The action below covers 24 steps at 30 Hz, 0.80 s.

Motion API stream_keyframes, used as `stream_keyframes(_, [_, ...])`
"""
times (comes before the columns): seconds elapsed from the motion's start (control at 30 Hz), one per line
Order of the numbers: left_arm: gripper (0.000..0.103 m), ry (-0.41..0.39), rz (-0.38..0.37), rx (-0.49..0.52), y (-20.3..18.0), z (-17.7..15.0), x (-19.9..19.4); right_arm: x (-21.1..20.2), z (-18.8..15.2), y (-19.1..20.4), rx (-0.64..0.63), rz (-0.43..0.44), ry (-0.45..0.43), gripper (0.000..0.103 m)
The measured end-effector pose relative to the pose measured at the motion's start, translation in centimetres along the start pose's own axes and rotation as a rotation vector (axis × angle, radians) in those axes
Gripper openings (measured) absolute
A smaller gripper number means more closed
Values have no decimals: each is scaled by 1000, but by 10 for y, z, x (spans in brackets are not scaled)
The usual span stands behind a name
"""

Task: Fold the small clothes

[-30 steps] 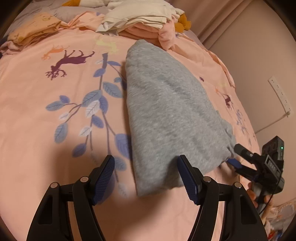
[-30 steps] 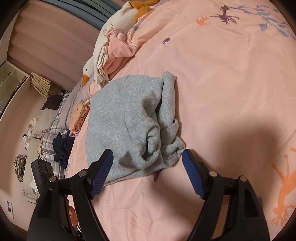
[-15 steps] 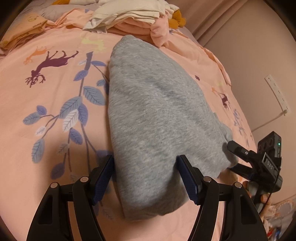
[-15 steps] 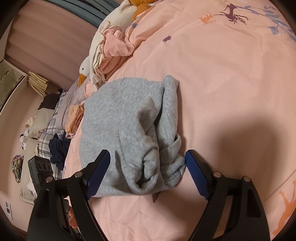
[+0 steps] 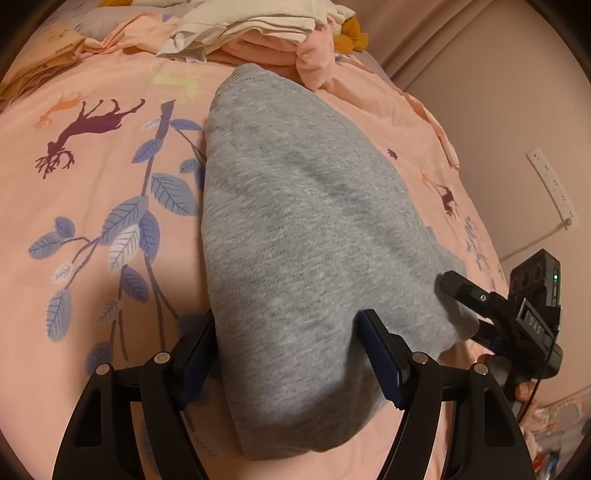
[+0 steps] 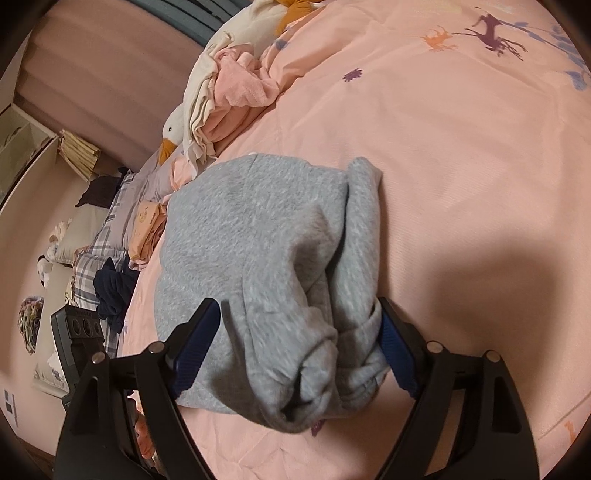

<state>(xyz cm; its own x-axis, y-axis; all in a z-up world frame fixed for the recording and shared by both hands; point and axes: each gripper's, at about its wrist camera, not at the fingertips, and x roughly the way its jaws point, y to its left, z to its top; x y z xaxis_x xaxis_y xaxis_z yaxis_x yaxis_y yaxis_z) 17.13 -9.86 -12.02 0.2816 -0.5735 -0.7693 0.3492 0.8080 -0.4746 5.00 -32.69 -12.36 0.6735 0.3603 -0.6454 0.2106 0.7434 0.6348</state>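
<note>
**Both grippers straddle a folded grey garment on the pink bed cover**

In the left wrist view, the pink bed cover (image 5: 92,314) printed with blue leaf sprays and purple deer fills the left side. Just right of the leaves lies the folded grey fleece garment (image 5: 295,229), a long soft wedge reaching from the pile of cream and pink clothes (image 5: 266,33) at the far end down to the camera. The left gripper (image 5: 291,354) has its blue-padded fingers spread wide, one on each side of the garment's near end, with the cloth bulging up between them; whether the pads press the fabric cannot be told. Further right, a finger of the right gripper (image 5: 465,314) touches the garment's far corner, below a white power strip (image 5: 550,188) on the wall.

In the right wrist view, a white stuffed goose (image 6: 173,129) with an orange beak lies at the left beside the clothes pile. The grey garment sits in the middle of the bed cover, its rolled, bunched edge nearest the camera. The right gripper (image 6: 295,354) is also held wide apart, its fingers flanking that bunched edge and lying against the cloth on both sides.
</note>
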Motion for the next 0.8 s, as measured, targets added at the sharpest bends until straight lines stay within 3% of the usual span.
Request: stream_keyframes(0.8, [79,-12,-4,9,-1,7,11,17,5,10,-58,6,2,84])
